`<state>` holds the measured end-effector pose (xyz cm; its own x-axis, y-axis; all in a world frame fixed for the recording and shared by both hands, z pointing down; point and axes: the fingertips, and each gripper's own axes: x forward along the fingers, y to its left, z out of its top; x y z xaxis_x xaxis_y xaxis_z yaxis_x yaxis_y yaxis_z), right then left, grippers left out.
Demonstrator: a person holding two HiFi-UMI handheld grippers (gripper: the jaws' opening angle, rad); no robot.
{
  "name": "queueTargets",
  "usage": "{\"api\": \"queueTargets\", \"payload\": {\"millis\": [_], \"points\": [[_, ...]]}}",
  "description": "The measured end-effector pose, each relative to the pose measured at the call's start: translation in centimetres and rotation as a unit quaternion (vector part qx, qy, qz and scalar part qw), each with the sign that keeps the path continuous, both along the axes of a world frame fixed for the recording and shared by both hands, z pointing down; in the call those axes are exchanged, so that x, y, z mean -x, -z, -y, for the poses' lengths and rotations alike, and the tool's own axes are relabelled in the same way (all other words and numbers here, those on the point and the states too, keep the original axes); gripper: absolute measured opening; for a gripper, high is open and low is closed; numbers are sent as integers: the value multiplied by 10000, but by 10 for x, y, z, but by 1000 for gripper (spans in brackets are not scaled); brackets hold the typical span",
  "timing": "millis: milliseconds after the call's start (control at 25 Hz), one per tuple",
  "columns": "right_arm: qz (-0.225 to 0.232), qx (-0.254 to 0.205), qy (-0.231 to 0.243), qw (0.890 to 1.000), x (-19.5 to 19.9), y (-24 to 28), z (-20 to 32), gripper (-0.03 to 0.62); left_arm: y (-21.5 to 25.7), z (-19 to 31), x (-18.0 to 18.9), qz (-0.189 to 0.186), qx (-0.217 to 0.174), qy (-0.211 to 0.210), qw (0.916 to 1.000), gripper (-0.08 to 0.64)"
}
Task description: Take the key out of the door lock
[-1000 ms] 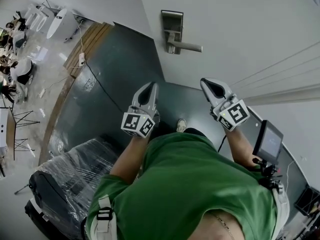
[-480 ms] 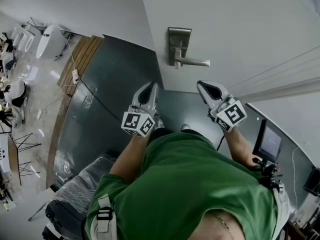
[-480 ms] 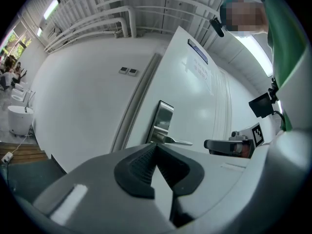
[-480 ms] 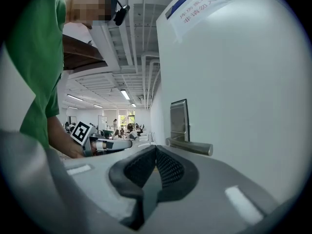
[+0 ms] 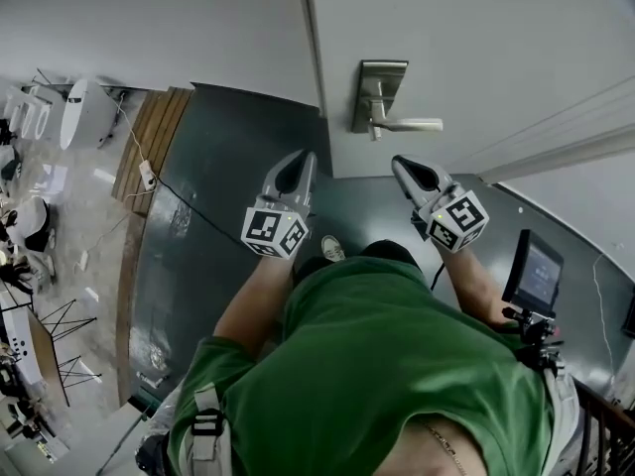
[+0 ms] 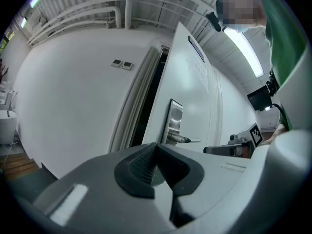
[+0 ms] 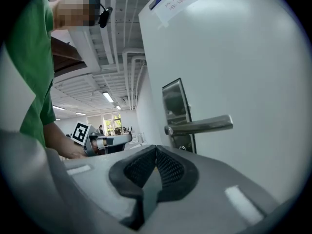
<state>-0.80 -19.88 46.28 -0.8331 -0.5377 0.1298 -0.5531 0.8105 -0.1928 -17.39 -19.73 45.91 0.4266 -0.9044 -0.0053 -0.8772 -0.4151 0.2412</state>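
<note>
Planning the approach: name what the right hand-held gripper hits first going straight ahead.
Probably the lock plate, just under the lever; the right hand-held gripper points about there, but depth is unclear and it might meet the door beside it.

The lock plate (image 5: 377, 92) sits on the door (image 5: 496, 38), with its lever handle (image 5: 417, 125) pointing right. The left gripper (image 5: 302, 158) is below and left of the plate, the right gripper (image 5: 400, 164) just below the handle; both are apart from the door. A wall (image 5: 149, 28) stands left of the door, and a screen (image 5: 536, 274) is at far right.
</note>
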Motion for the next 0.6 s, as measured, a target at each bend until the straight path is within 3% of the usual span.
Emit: {"api": "queueTargets", "payload": {"millis": [400,600], "points": [[608,702,-492,9945,8,-25,4,3,-6,35,3,351,-88,-529,9979,3],[1064,1271,-562,9846,8,-39,12,3,-9,53,-6,711,-196,-889,9933,3]]}}
